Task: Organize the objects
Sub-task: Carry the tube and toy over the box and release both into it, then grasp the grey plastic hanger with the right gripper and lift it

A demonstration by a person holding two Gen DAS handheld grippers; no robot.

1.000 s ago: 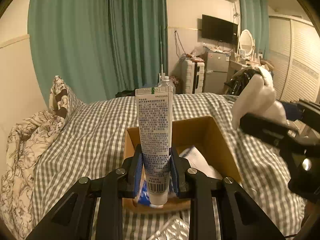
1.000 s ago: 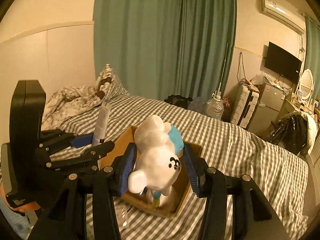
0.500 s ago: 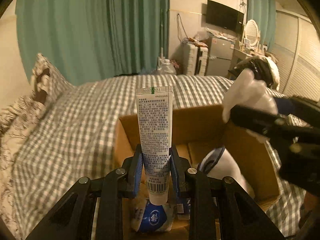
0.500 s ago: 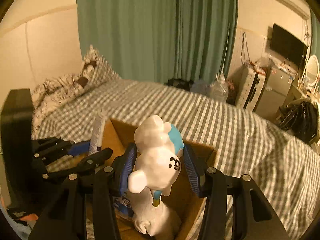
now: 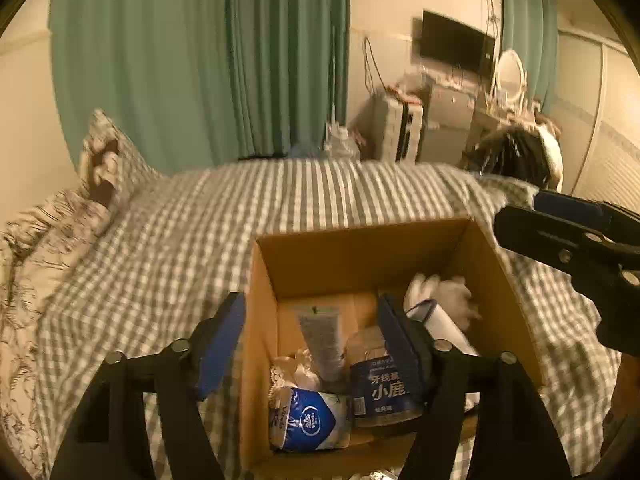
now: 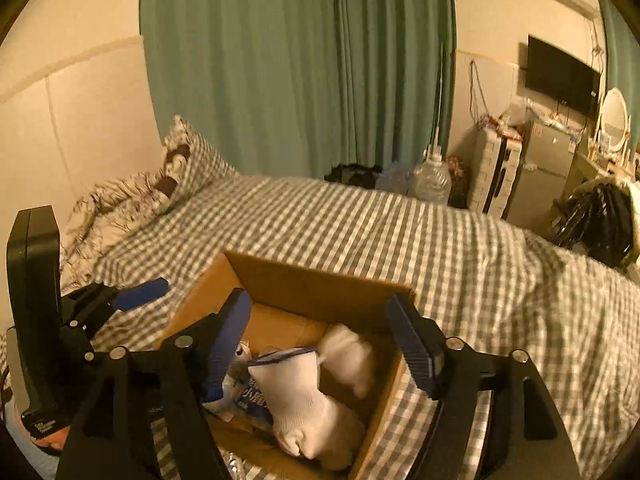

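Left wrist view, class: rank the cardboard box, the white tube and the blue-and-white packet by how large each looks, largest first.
1. cardboard box, by far the largest; it holds the others.
2 and 3. white tube and blue-and-white packet look about alike; the packet lies nearer the camera, so I will not rank them.

green curtain (image 6: 300,68), wall TV (image 6: 562,74), perhaps suitcase (image 6: 494,174)

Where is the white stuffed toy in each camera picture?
Left wrist view: the white stuffed toy lies in the right part of the cardboard box, right of the open left gripper.
Right wrist view: it lies in the box, low and central, below the open right gripper.
Shared landmark: the green curtain.
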